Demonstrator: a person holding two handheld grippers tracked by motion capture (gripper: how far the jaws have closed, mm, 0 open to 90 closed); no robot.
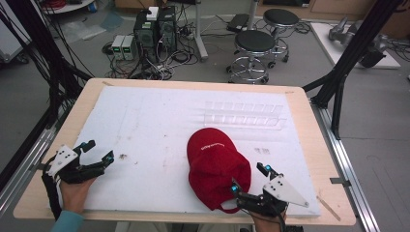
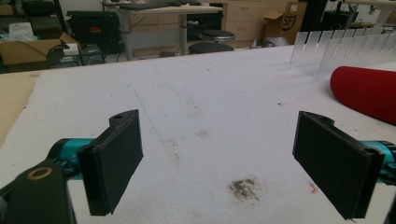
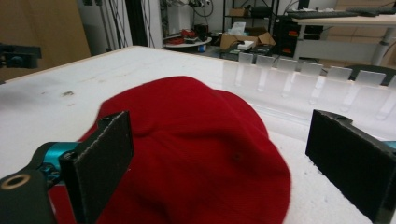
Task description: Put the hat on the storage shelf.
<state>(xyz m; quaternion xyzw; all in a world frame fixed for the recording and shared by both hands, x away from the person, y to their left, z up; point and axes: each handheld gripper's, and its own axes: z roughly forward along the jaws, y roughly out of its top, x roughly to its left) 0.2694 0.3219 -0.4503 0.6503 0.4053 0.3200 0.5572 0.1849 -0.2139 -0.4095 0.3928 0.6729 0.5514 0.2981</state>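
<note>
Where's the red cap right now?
In the high view the red cap lies on the white mat, right of centre near the front edge, just below the clear slotted rack, with the open right gripper at its near side.

The high view looks forward and down from above the near edge of the white foam-covered table (image 1: 145, 121). The left gripper view sits low, close over the foam, facing across it. The right gripper view sits low too; all three share the red fabric baseball cap (image 3: 196, 140) and the clear plastic slotted rack (image 1: 244, 113).
</note>
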